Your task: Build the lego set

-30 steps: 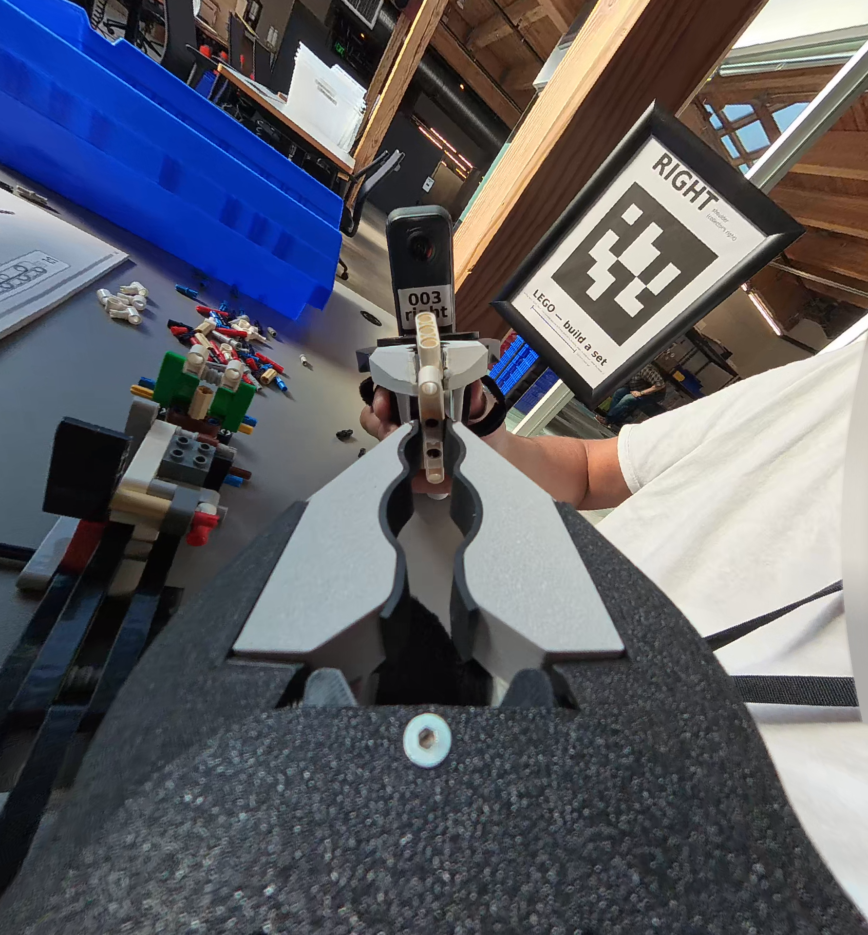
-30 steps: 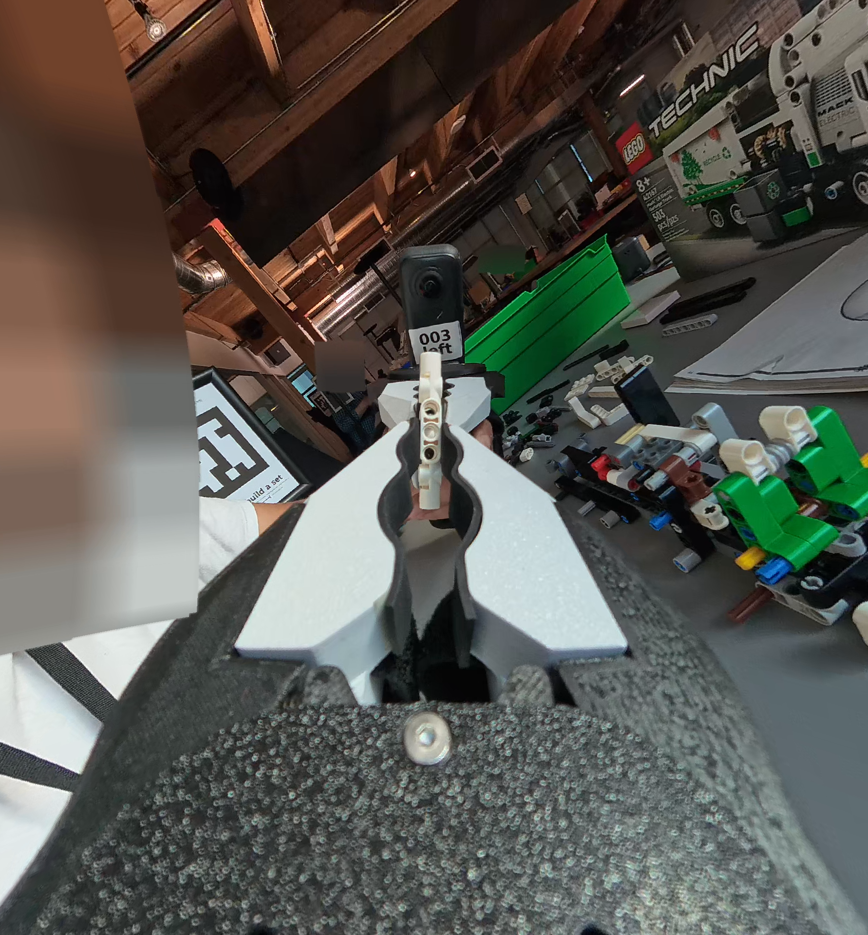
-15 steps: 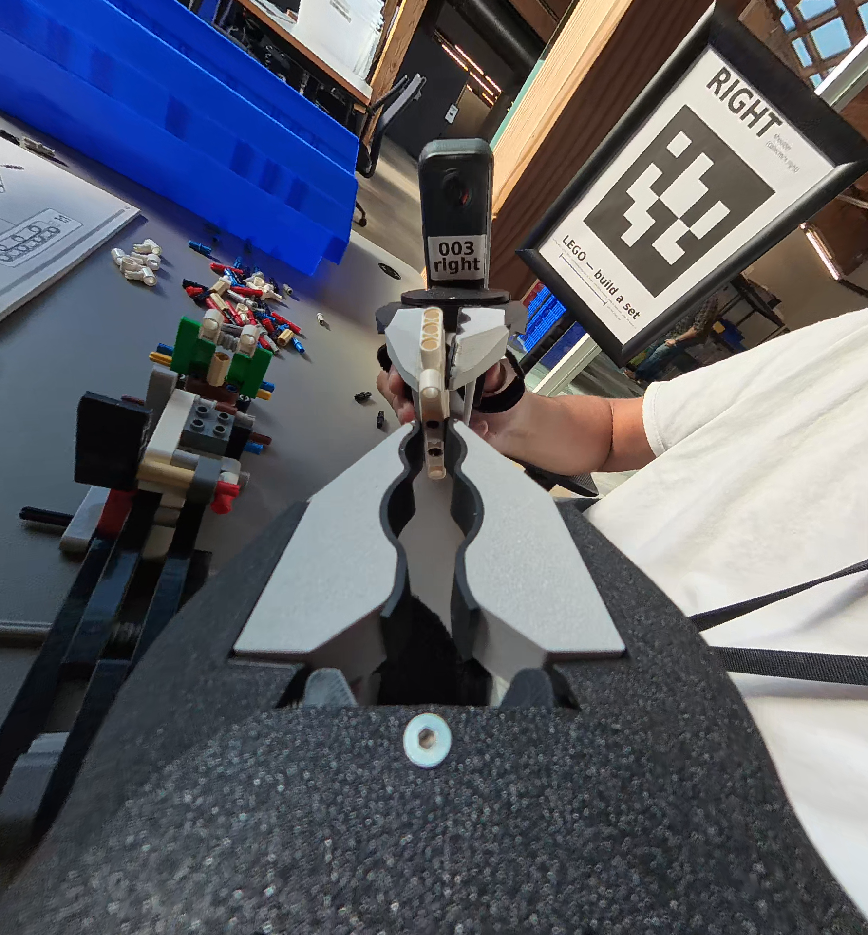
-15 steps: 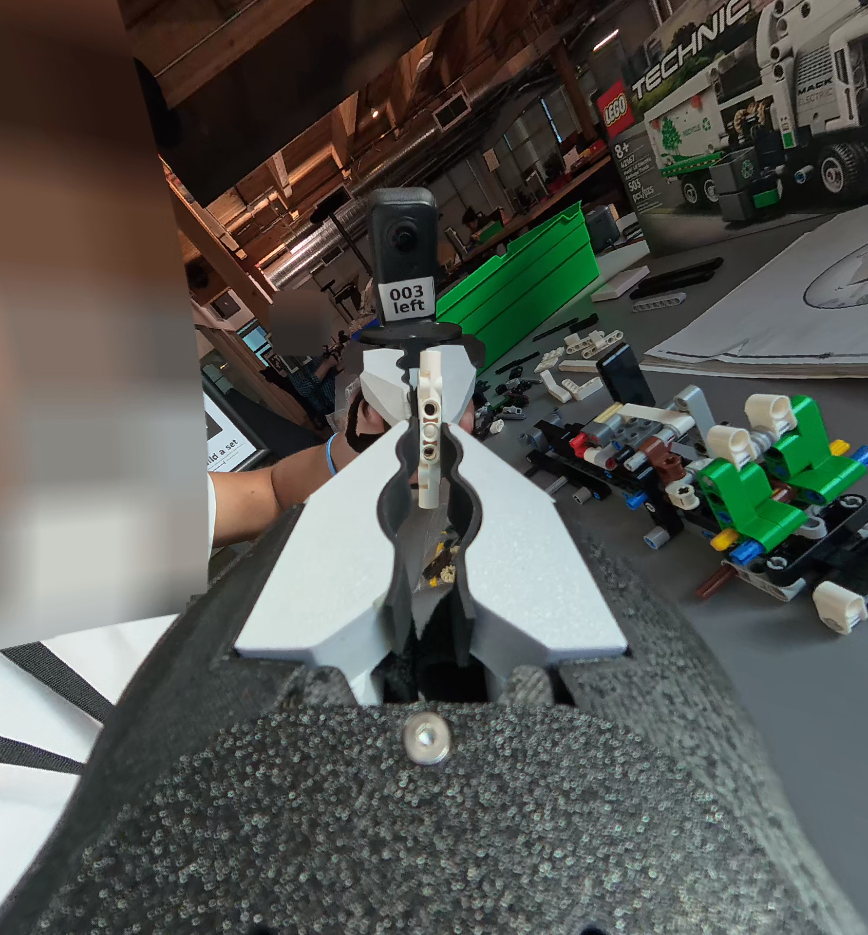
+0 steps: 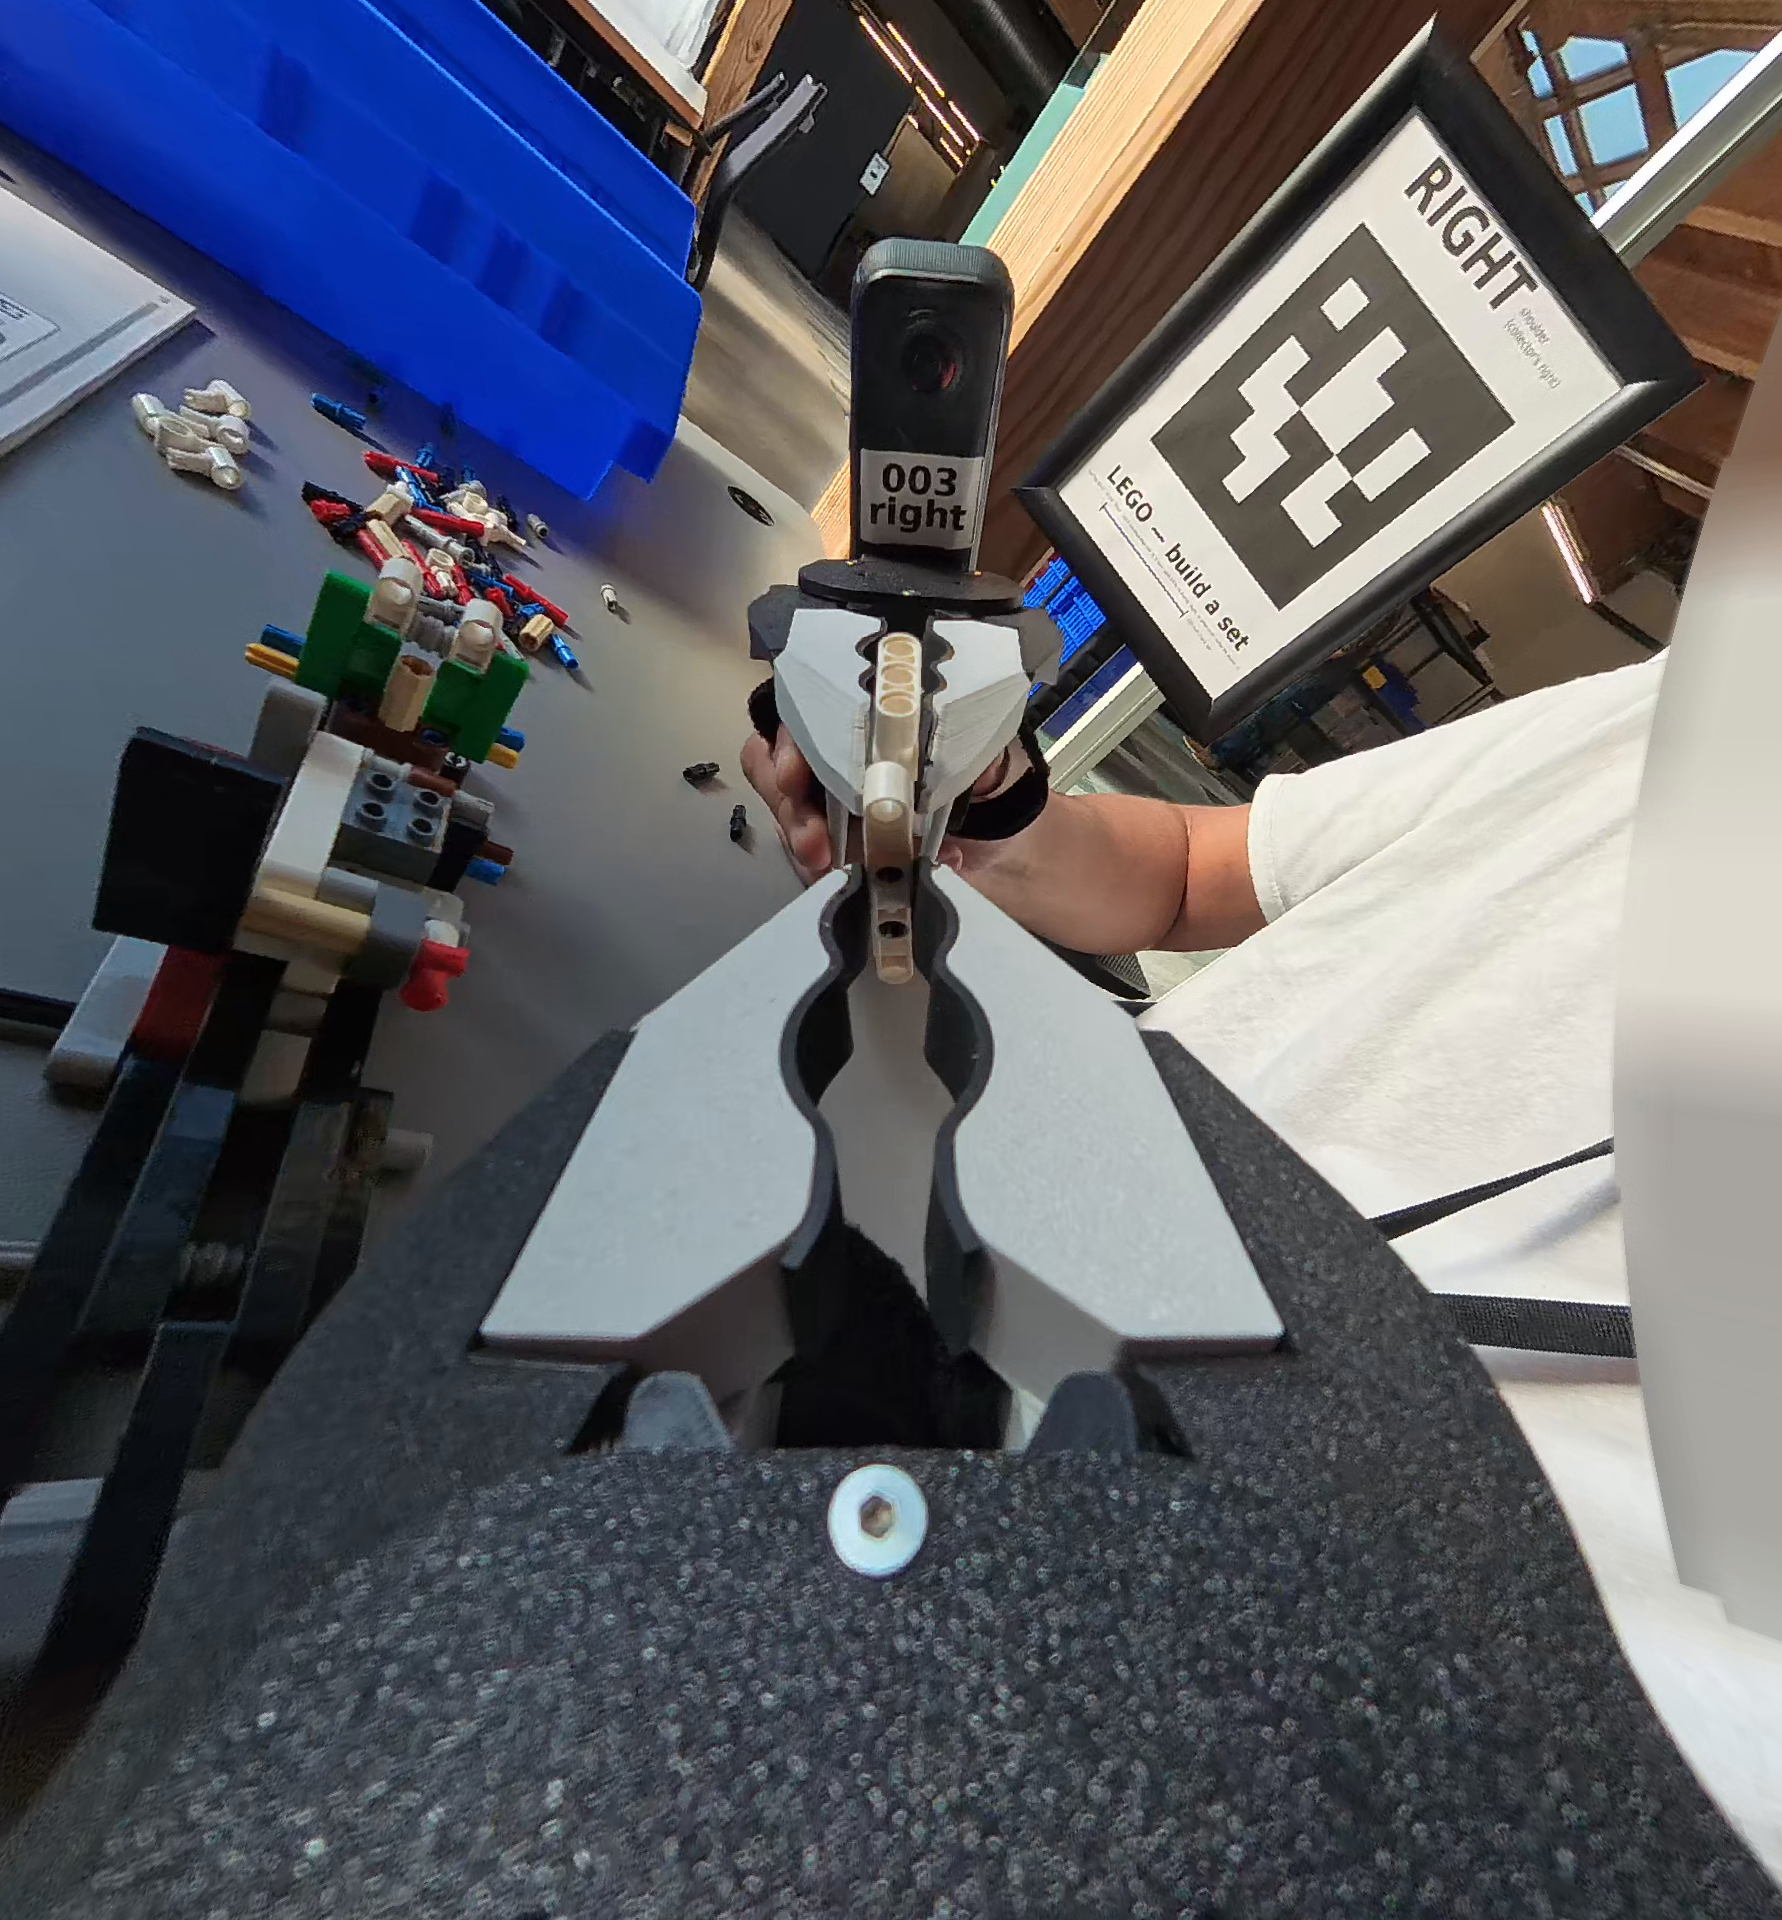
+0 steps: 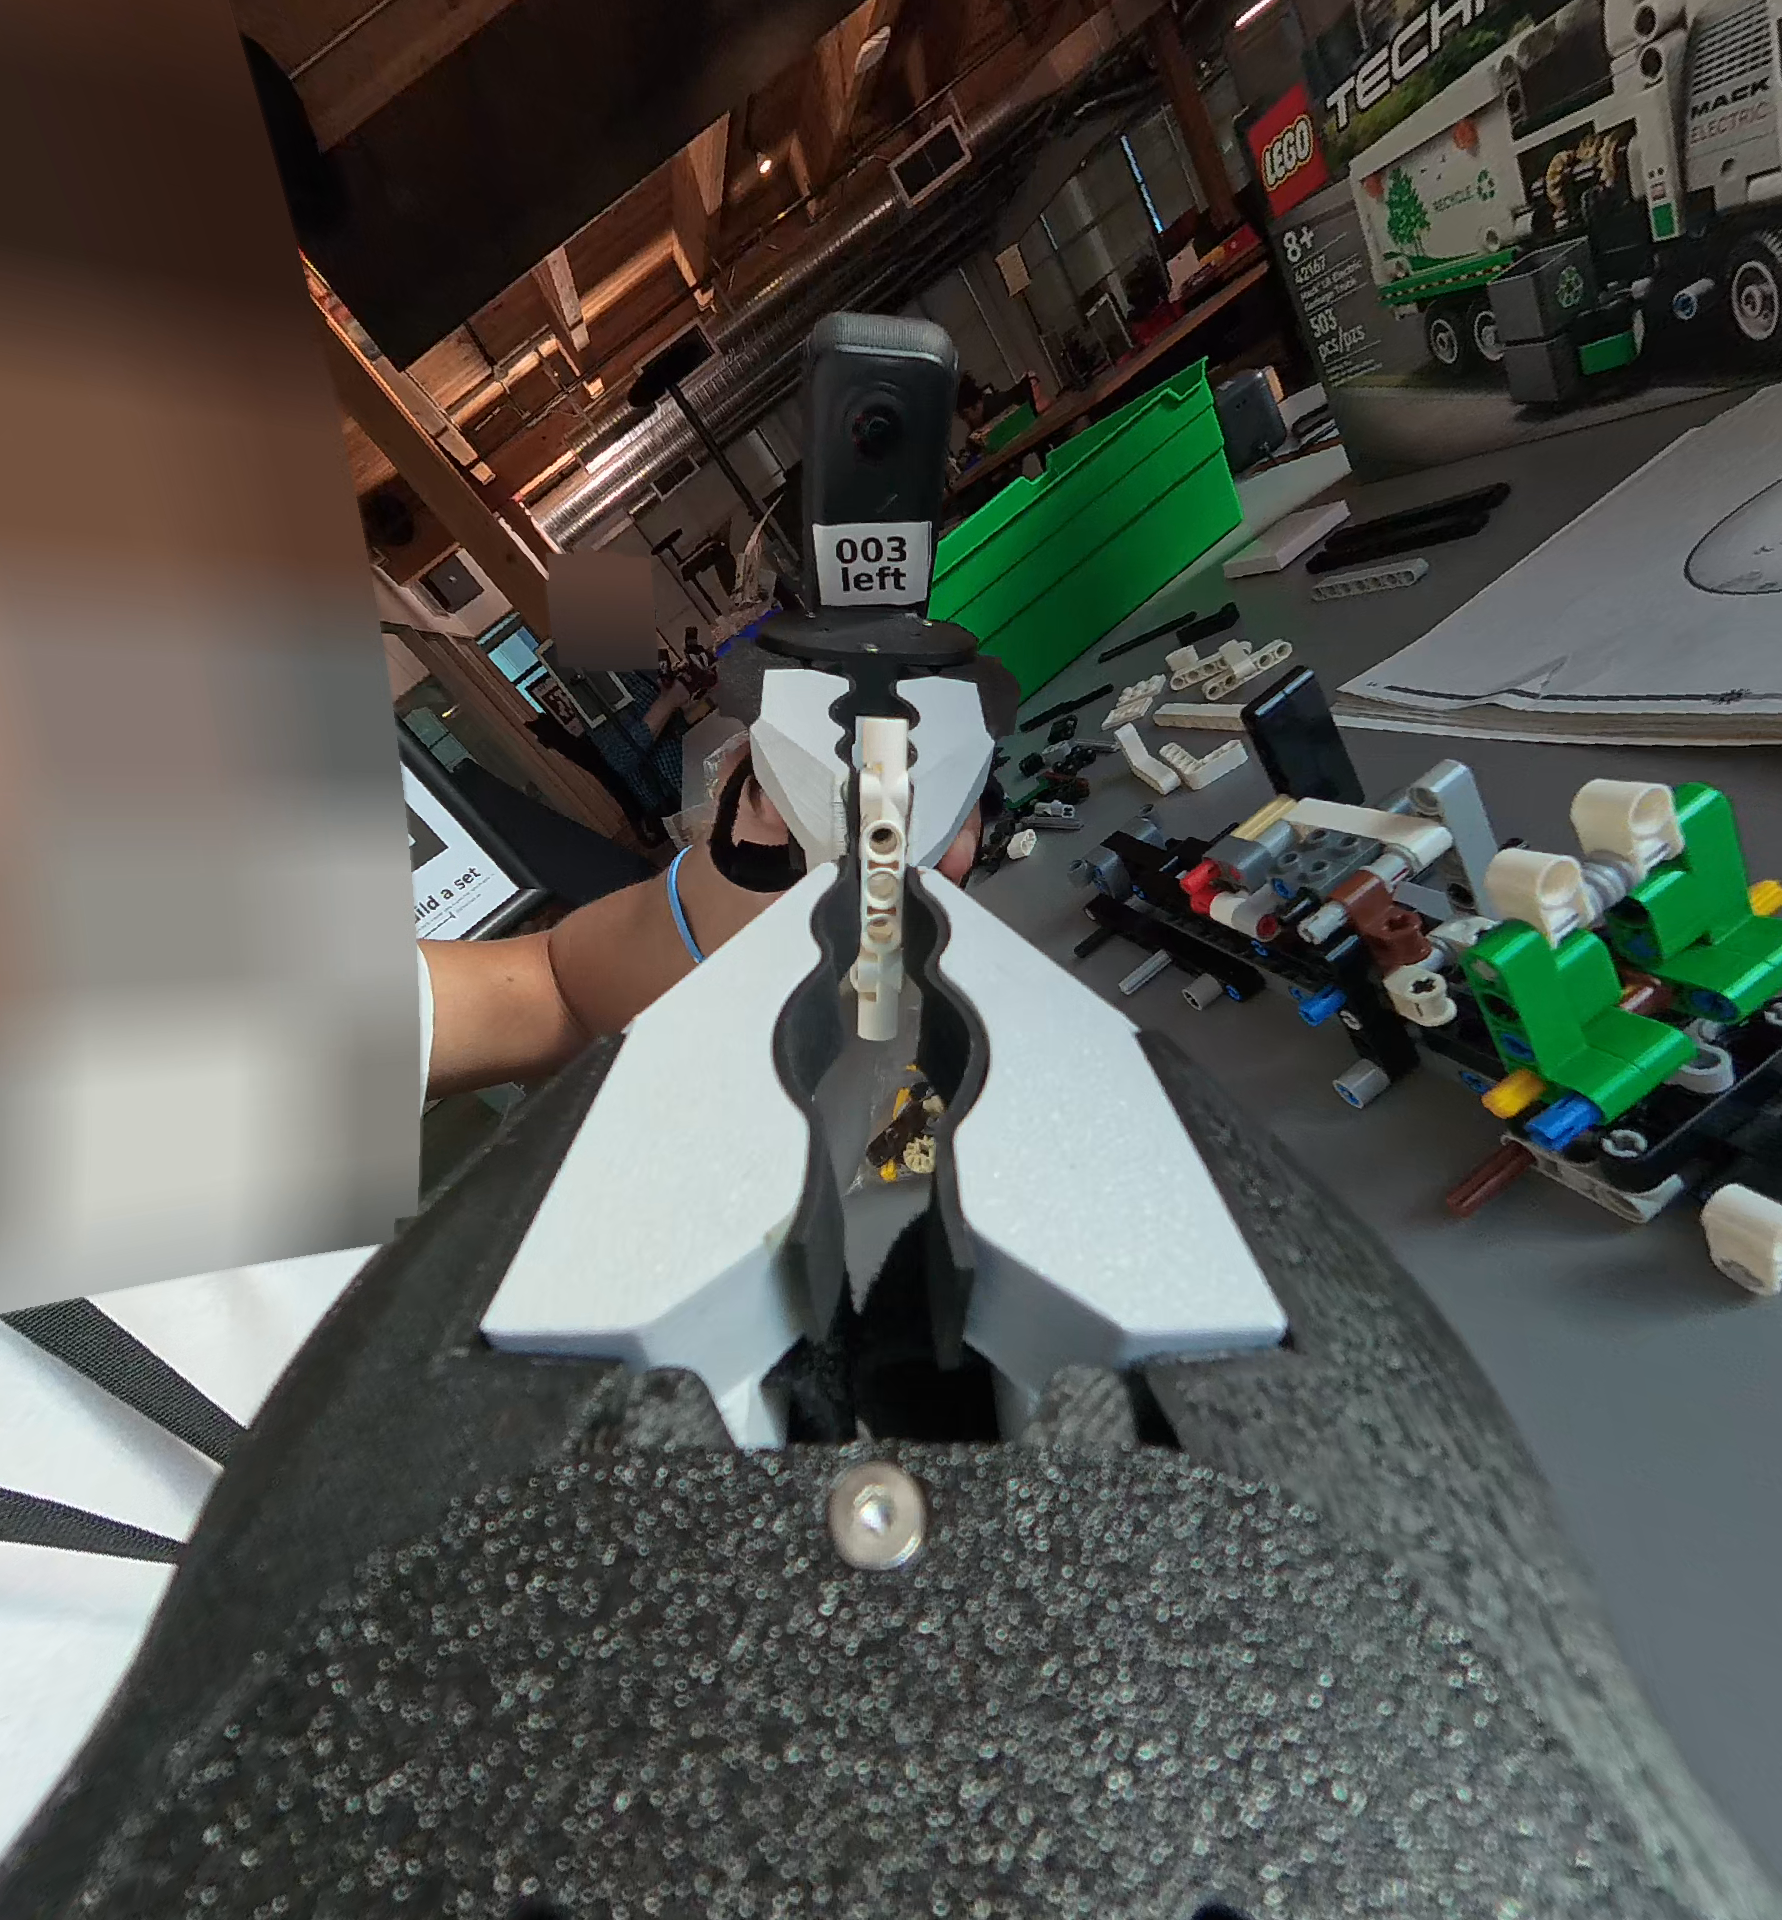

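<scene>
- Left gripper: jaws clamped on a cream-white holed beam, the left-hand beam. Both pads press its flanks at the very tips.
- Right gripper: jaws clamped in the same way on a second white holed beam, the right-hand beam.
- Relation: the two grippers face each other nose to nose, above the near edge of the bench. Each beam's long axis runs straight out along its gripper's fingers, so the two lie on one line and meet end to end between the jaws. The beams touch, but whether they are pinned together cannot be told. Neither gripper is nearer the joint than the other.
- Partly built model, in black, grey, white and green: stands on the bench to one side of the grippers, well apart from both.
- Loose pins and connectors: scattered on the bench beyond the model.
- Blue bin: at the far side of the bench, contents hidden.
- Green bin: far, tipped on its side, contents hidden.
- Printed box and open booklet: far right in the right wrist view.
- Framed black-and-white marker sign: behind the right gripper.
</scene>
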A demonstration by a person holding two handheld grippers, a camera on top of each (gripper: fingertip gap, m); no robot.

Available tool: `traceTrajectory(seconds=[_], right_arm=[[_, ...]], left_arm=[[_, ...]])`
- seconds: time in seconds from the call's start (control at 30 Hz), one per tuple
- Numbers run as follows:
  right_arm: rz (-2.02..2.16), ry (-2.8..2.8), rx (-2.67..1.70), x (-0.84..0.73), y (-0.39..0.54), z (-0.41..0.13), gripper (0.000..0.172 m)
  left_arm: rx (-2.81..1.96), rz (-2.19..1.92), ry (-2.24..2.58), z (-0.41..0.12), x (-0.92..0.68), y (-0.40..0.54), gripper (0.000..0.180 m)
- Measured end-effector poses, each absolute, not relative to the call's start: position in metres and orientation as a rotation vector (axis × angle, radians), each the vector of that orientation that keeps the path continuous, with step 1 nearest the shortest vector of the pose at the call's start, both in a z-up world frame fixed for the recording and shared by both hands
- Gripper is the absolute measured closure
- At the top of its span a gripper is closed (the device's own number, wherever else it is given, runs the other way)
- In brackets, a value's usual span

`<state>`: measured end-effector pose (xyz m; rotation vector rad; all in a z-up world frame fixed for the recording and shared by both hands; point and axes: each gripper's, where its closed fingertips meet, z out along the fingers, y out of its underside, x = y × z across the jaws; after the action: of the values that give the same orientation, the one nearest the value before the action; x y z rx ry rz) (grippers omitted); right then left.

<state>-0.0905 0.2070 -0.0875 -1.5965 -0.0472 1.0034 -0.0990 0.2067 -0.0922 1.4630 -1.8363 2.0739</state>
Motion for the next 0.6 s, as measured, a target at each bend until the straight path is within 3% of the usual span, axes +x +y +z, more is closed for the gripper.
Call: traceTrajectory(seconds=[0.6], right_arm=[[1.016, -0.032, -1.612, -0.0899, 0.2077, -0.0907, 0.165]], left_arm=[[1.473, 2.1, -1.89, -0.093, -0.0965, 0.2086, 0.176]])
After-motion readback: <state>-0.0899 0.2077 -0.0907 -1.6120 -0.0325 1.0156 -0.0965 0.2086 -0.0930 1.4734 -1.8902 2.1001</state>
